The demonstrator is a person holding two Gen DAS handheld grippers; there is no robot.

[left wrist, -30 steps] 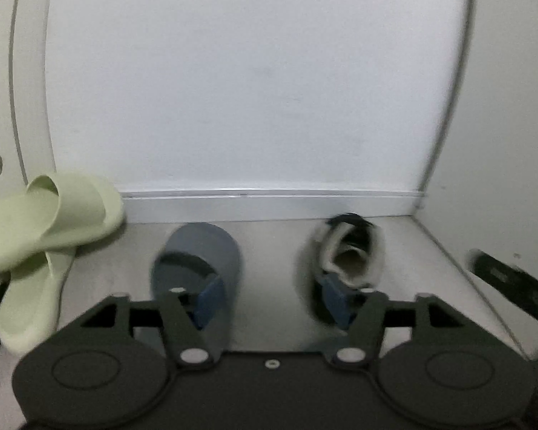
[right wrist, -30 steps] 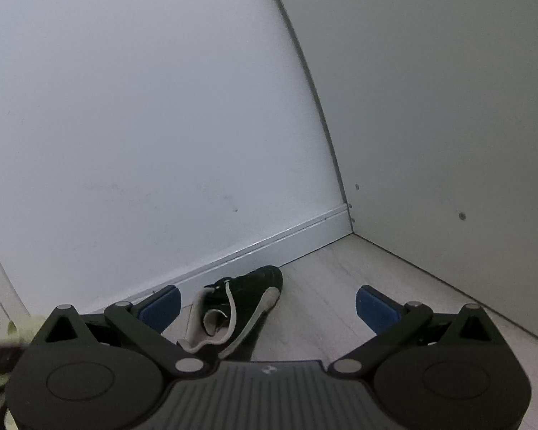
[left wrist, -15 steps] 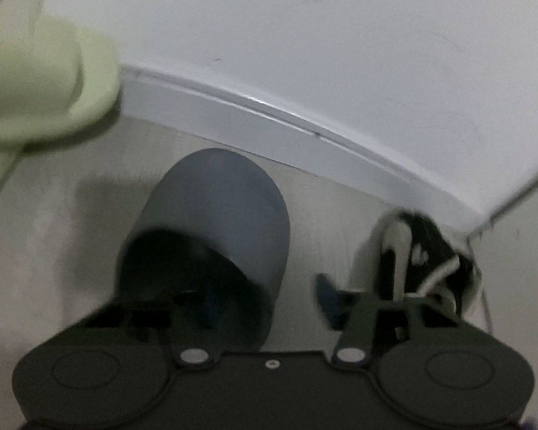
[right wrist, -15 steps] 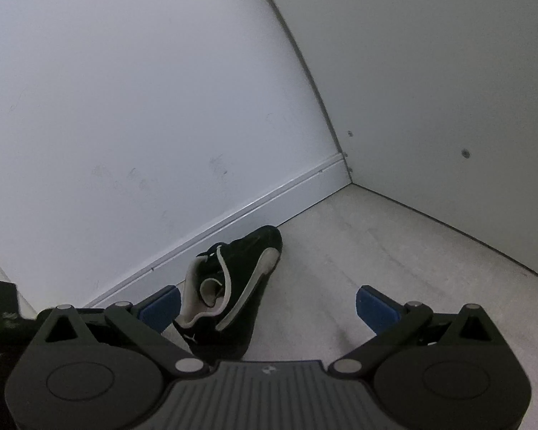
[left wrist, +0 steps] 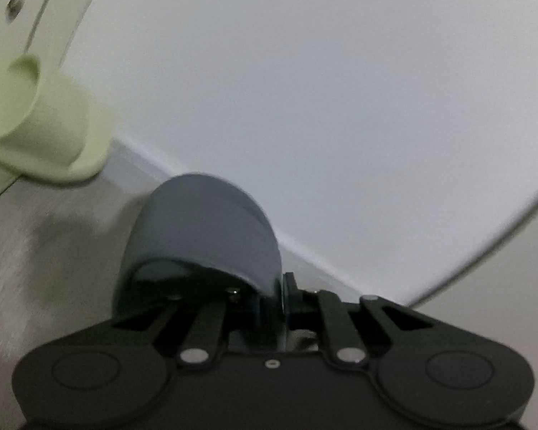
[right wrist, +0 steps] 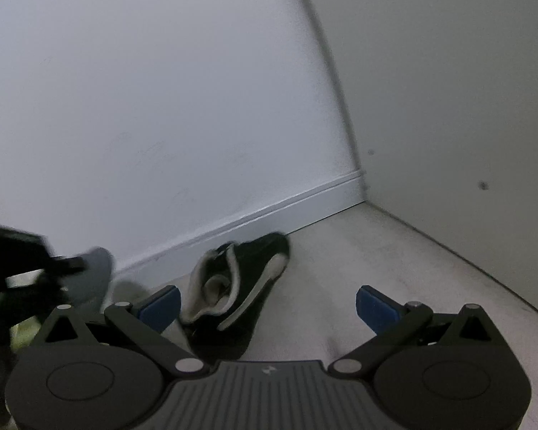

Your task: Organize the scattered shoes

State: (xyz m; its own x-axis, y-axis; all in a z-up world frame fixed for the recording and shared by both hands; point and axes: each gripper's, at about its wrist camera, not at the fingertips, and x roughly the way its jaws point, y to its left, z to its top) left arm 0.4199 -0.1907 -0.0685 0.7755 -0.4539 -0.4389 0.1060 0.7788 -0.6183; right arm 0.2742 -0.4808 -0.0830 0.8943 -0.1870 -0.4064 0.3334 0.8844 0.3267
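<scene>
A grey-blue slipper [left wrist: 201, 229] fills the middle of the left wrist view, toe pointing at the white wall. My left gripper [left wrist: 272, 304] is shut on the right edge of its upper. The same slipper [right wrist: 91, 272] and the left gripper show blurred at the left of the right wrist view. A black sneaker [right wrist: 240, 279] with a grey-white lining lies by the baseboard, partly between the fingers of my right gripper [right wrist: 269, 304], which stands open around nothing. A pale green slide [left wrist: 43, 122] sits at the upper left.
A white wall with a baseboard [right wrist: 262, 215] runs behind the shoes and meets a side panel [right wrist: 448, 125] at a corner on the right. Pale floor [right wrist: 376, 258] lies to the right of the sneaker. A white frame with a screw [left wrist: 16, 3] stands far left.
My left gripper has gone from open around the grey-blue slipper to shut on its upper edge, and the view has tilted. The right gripper stays open and has edged closer to the sneaker.
</scene>
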